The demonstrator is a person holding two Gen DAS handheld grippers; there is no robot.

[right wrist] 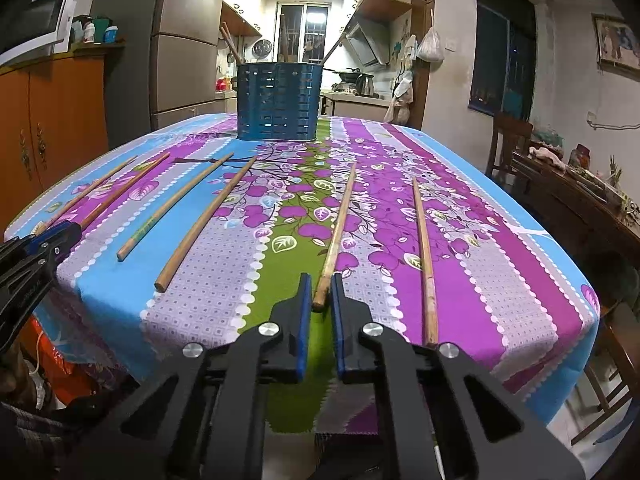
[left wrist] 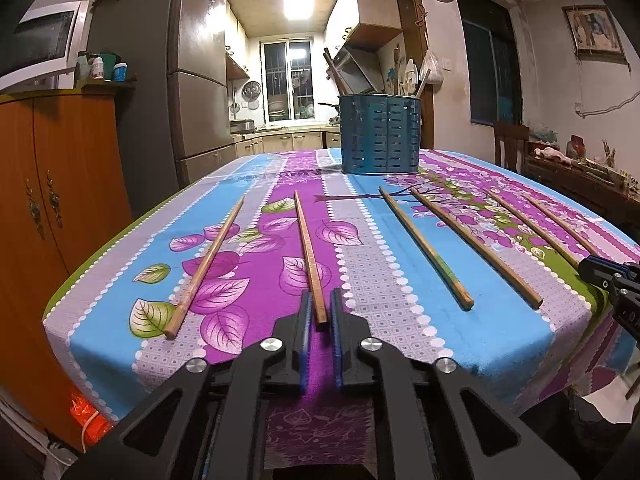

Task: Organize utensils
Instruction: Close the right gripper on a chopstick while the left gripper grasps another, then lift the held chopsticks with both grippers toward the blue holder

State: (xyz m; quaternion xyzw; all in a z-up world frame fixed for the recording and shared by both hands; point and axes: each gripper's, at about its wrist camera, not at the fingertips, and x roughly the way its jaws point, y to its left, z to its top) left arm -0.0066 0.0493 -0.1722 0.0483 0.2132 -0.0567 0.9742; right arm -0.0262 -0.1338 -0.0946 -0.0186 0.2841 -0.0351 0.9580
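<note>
While four chopsticks (left wrist: 424,247) lie loose nearby, nothing blocks the blue holder (left wrist: 379,134).

Your table (left wrist: 500,344) had a floral cloth (left wrist: 256,280), six chopsticks (left wrist: 426,250) fanned on it, blue slotted holder (left wrist: 380,134) at the far end.

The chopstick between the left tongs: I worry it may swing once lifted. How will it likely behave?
The chopstick looks like stiff wood, so it should not droop. The left tongs grip only its near end, so the long free length may pivot or sag downward. It looks thin and light; if dropped, it could roll on the tablecloth.
</note>
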